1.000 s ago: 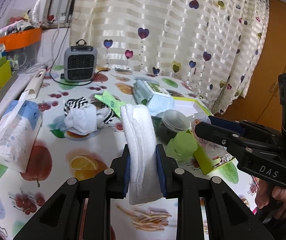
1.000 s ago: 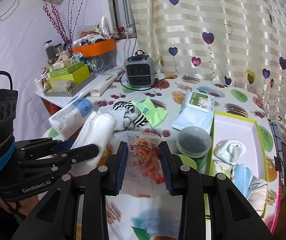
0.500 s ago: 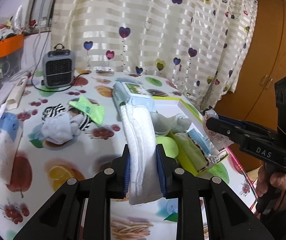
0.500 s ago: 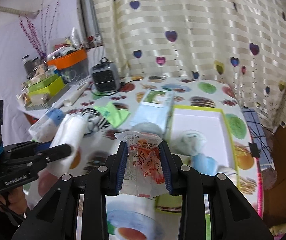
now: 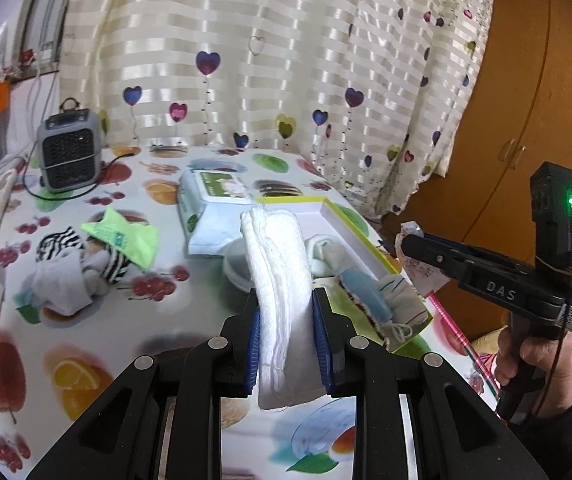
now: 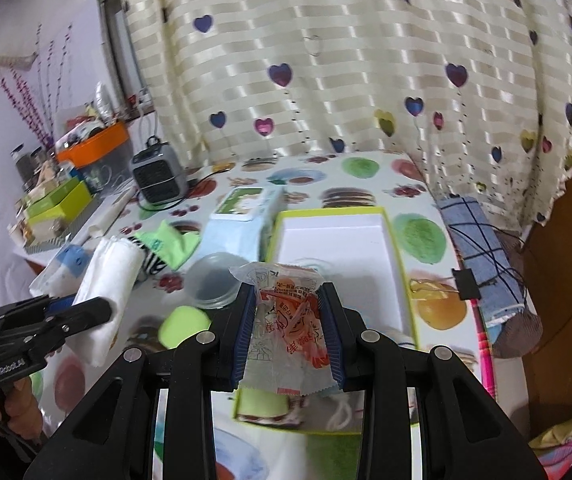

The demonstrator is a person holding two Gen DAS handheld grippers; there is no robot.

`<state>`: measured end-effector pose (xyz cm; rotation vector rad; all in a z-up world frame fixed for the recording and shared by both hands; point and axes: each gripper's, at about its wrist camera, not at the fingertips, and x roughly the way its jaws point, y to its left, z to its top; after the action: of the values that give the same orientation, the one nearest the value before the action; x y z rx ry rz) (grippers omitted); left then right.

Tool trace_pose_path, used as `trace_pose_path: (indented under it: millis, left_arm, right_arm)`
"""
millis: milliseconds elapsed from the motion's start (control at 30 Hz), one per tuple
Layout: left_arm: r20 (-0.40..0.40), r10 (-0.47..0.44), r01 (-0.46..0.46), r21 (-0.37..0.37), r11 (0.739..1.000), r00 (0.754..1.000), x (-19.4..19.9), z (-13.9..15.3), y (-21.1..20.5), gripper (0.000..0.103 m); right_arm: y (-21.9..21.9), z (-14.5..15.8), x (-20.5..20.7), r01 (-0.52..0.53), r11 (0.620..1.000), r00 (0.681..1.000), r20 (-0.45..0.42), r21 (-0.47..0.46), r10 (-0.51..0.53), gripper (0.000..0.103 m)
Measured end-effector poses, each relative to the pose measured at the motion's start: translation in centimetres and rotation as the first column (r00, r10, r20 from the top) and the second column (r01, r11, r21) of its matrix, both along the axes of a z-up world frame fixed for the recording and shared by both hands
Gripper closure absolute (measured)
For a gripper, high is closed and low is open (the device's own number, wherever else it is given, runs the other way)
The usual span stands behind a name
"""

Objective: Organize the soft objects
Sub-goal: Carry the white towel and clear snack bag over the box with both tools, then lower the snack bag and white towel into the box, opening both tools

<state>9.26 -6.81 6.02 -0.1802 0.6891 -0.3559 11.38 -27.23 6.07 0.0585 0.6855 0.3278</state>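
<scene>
**Both grippers loaded above a cluttered fruit-print table**

Seen from two wrist cameras. Left gripper (image 5: 286, 344) clamped on a folded white cloth (image 5: 282, 280), pads pressing both sides, cloth standing upright between the fingers and poking out above and below. Right gripper (image 6: 289, 334) clamped on a crinkly clear packet (image 6: 286, 320) with red print, jaws partly closed around it.

Just beyond both grippers, a shallow white tray (image 6: 338, 240) with a lime-green rim, lying flat on the table (image 5: 98, 344). Inside its near end, pale socks (image 5: 326, 256) and a blue face mask (image 5: 366, 290); far end bare. Packet held over the tray's near half; cloth held just left of the tray, over a clear round tub (image 6: 214, 280).

Touching the tray's left side, a wipes pack (image 5: 210, 208). Further left, a green cloth (image 5: 122, 236) resting on a heap of striped and white socks (image 5: 74, 272). Near the back edge, a small grey heater (image 5: 68, 152). Behind everything, a striped curtain (image 5: 270, 60) with hearts. Person's hand (image 5: 534, 364) gripping the right handle.
</scene>
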Motion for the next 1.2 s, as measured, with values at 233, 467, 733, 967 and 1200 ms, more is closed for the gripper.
trace_pose_path:
  millis: [233, 467, 733, 967, 1200]
  left_arm:
    - [-0.009, -0.026, 0.026, -0.006, 1.0, 1.0, 1.7, -0.3, -1.2, 0.081]
    - [-0.017, -0.042, 0.042, -0.007, 0.999, 0.999, 3.2, -0.5, -1.9, 0.081]
    - [-0.03, -0.058, 0.058, -0.001, 0.998, 0.998, 4.5, -0.8, -2.8, 0.081]
    - [-0.032, -0.08, 0.08, 0.004, 0.997, 0.996, 5.0, -0.7, -4.0, 0.081]
    - [-0.038, -0.106, 0.106, 0.005, 0.994, 0.994, 5.2, -0.6, -5.3, 0.081]
  right_arm:
    - [-1.4, -1.4, 2.9, 0.023, 1.0, 0.999, -0.039, -0.007, -0.023, 0.069]
    - [-2.1, -4.2, 7.2, 0.043, 0.998, 0.993, -0.111, -0.037, -0.046, 0.069]
    - [-2.0, -6.5, 9.7, 0.03, 0.997, 0.985, -0.167, -0.076, -0.042, 0.068]
    - [-2.4, -6.8, 9.4, 0.03, 0.997, 0.988, -0.147, -0.065, -0.039, 0.056]
    - [-3.9, -5.1, 7.6, 0.067, 0.997, 0.992, -0.101, -0.027, -0.07, 0.056]
